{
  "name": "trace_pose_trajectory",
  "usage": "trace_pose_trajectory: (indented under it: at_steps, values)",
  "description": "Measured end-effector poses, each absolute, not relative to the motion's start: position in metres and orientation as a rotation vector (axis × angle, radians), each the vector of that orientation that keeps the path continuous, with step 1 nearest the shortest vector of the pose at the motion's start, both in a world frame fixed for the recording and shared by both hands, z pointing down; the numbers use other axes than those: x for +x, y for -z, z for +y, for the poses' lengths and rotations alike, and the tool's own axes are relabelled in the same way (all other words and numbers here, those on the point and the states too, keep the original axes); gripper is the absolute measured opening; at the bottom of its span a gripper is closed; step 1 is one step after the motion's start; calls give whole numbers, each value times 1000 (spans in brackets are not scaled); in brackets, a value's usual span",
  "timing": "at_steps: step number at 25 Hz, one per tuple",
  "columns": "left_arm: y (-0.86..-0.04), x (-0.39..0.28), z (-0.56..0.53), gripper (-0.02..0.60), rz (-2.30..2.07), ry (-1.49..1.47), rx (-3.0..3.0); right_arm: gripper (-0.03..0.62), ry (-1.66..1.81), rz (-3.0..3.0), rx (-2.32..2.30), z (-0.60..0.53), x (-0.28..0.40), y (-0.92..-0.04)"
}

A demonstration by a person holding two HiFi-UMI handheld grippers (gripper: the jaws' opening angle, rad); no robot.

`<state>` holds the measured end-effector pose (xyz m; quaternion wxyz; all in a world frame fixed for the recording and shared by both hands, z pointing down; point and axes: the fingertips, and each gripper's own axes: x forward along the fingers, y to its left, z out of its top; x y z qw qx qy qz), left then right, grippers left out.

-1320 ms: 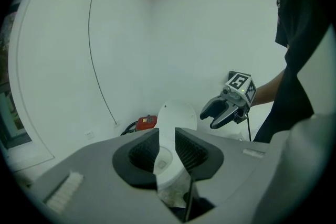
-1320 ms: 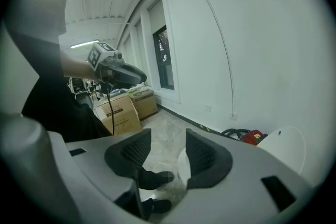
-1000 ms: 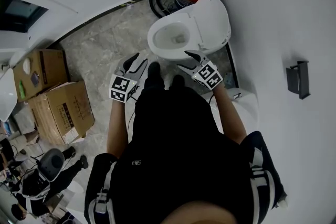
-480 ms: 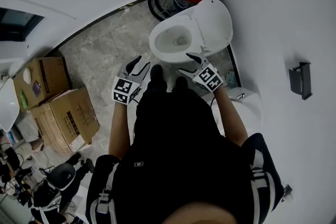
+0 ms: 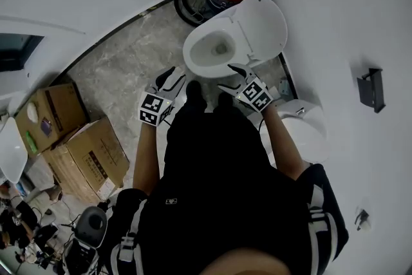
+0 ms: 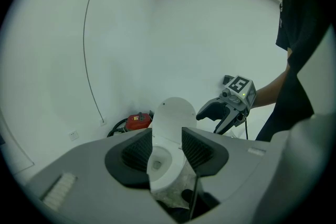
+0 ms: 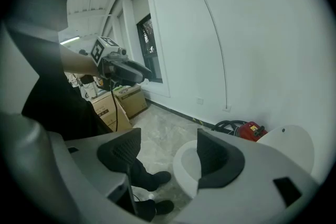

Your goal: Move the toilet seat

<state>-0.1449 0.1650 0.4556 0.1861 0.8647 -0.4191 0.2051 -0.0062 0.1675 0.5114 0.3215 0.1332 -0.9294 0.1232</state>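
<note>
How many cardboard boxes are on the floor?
2. One box stands left of the person; the other beside it, farther left. More may be hidden.

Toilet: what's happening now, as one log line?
toilet lid: up | left tool: open, just widened, empty | right tool: open, just widened, empty | both by bowl
</note>
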Motion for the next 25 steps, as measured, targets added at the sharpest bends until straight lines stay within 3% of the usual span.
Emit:
trace_pose_trajectory:
  at_steps: [25]
  values:
    - [-501,-225,133,175,-923,-584,2479,336,-445,-2327,446,168,-90,-549]
